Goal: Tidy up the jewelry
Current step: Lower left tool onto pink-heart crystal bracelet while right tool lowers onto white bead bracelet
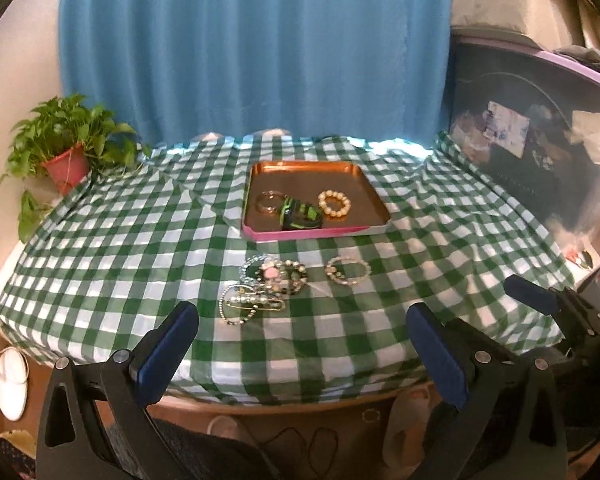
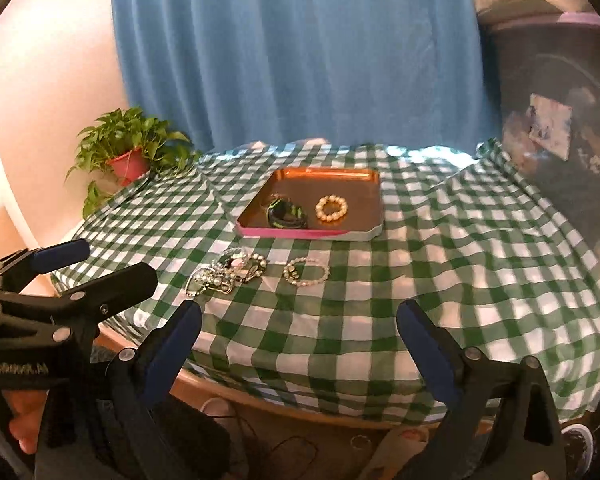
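Beyond both open jaws: jewelry pile (image 1: 260, 284), untouched.

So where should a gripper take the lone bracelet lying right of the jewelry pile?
Probably the near arc of the lone bracelet, from above. It lies flat as an open ring on the cloth, apart from the pile, so one finger can drop inside the loop and one outside.

Right cam: my fingers (image 2: 428, 356) wide apart, nothing between them.
Copper tray (image 2: 374, 204) toward tablecloth's (image 2: 440, 248) far edge holds pearl bracelet (image 2: 331, 208) and green-black band (image 2: 286, 214); loose jewelry pile (image 2: 228, 272) lies nearer me.
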`<act>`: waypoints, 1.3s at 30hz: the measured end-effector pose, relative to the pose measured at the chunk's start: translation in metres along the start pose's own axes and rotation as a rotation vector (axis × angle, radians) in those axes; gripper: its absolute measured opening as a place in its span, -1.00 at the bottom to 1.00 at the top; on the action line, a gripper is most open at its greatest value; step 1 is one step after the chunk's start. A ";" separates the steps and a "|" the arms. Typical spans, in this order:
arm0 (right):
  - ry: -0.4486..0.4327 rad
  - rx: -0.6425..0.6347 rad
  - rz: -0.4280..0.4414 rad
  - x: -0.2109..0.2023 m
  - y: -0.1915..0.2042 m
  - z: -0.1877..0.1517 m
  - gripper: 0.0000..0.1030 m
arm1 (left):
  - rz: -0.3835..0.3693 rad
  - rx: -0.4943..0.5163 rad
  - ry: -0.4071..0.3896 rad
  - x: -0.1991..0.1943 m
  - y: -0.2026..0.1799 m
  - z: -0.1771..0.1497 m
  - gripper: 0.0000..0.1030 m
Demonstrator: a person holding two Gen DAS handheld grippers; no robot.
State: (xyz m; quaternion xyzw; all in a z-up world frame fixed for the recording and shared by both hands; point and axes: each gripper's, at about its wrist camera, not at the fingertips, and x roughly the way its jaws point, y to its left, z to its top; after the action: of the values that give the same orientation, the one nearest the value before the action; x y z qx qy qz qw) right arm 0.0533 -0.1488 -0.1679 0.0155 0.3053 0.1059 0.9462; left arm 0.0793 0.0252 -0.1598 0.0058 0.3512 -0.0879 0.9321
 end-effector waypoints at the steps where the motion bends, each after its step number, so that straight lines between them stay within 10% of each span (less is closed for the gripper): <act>1: 0.011 -0.003 0.023 0.008 -0.001 0.000 0.77 | -0.003 -0.013 0.007 0.007 0.006 0.001 0.99; 4: 0.023 0.009 0.064 0.026 -0.009 -0.001 0.57 | -0.028 -0.074 0.051 0.034 0.029 0.001 0.94; 14: 0.121 0.012 0.051 0.102 -0.042 0.003 -0.42 | -0.053 -0.074 0.214 0.122 0.059 0.000 -0.27; 24: 0.181 -0.064 0.113 0.167 -0.047 0.017 -0.44 | -0.029 -0.058 0.234 0.191 0.076 0.024 -0.29; 27: 0.188 -0.093 0.113 0.179 -0.043 0.016 -0.49 | -0.041 -0.065 0.270 0.210 0.083 0.018 -0.61; 39: 0.211 -0.159 0.083 0.199 -0.035 0.012 -0.74 | -0.024 0.024 0.199 0.211 0.075 0.011 -0.78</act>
State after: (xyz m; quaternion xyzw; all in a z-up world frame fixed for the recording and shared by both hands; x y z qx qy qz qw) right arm 0.2245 -0.1408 -0.2759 -0.0581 0.3927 0.1698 0.9020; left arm 0.2548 0.0642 -0.2937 0.0215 0.4412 -0.1021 0.8914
